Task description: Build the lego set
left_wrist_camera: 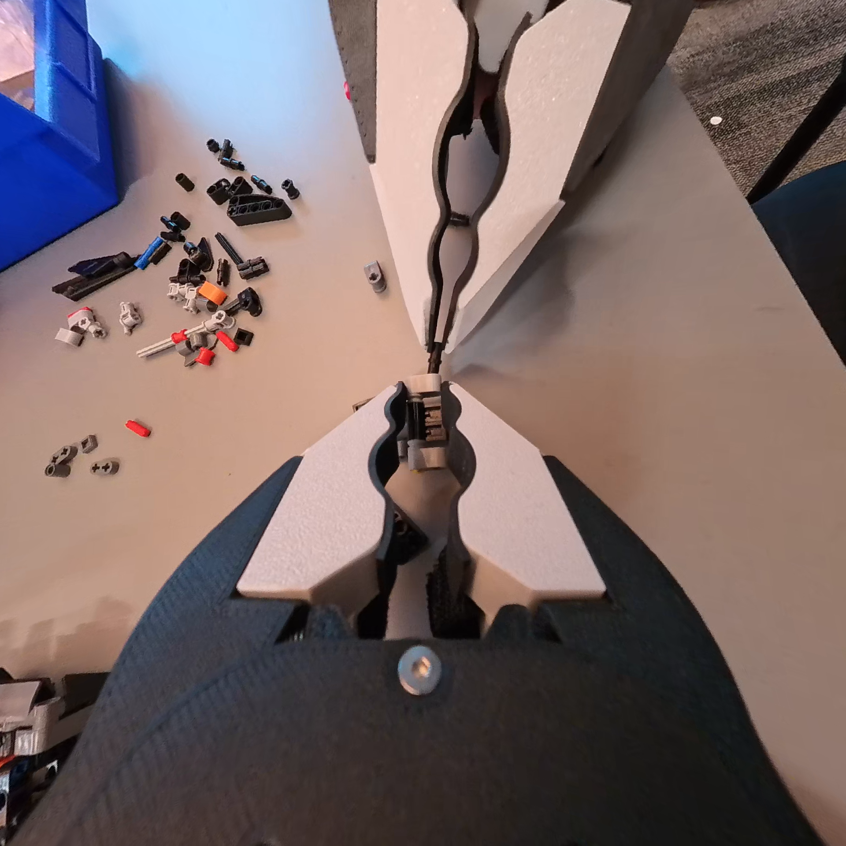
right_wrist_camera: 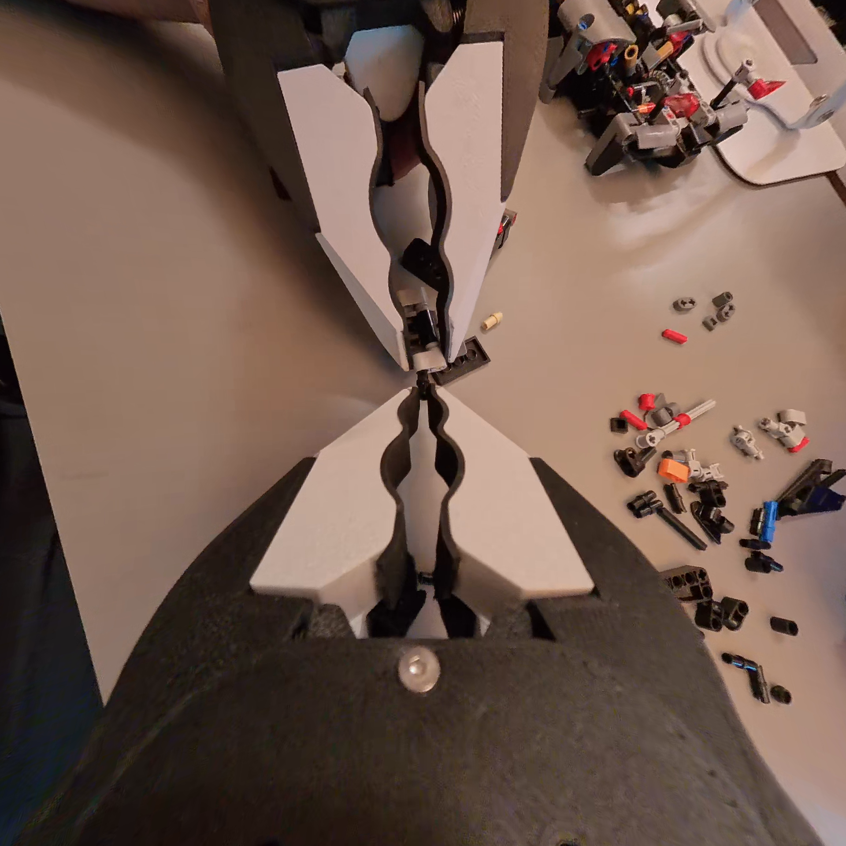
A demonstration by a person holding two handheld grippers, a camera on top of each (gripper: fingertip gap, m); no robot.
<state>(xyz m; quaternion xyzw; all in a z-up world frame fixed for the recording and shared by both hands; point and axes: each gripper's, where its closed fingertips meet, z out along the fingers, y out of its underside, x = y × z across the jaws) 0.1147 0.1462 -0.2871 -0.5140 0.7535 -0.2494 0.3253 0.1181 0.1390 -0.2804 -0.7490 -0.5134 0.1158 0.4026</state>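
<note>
My left gripper (left_wrist_camera: 423, 389) is shut on a small grey and black lego sub-assembly (left_wrist_camera: 426, 423), held above the table. It also shows in the right wrist view (right_wrist_camera: 423, 341), with the left gripper (right_wrist_camera: 425, 361) facing me. My right gripper (right_wrist_camera: 425, 394) is shut on a small black pin (right_wrist_camera: 424, 383), tip to tip with the sub-assembly's light grey end. In the left wrist view the right gripper (left_wrist_camera: 437, 345) comes down from the top with the black pin (left_wrist_camera: 434, 361) just above the sub-assembly. Loose lego parts (left_wrist_camera: 201, 274) lie on the table at the left.
A blue bin (left_wrist_camera: 46, 151) stands at the far left. A partly built lego model (right_wrist_camera: 654, 87) sits at the top right beside a white tray (right_wrist_camera: 778, 137). Loose pieces (right_wrist_camera: 714, 480) spread on the right. A black plate (right_wrist_camera: 462, 364) and a tan pin (right_wrist_camera: 492, 320) lie near the left gripper. The tips of both grippers are at nearly the same place.
</note>
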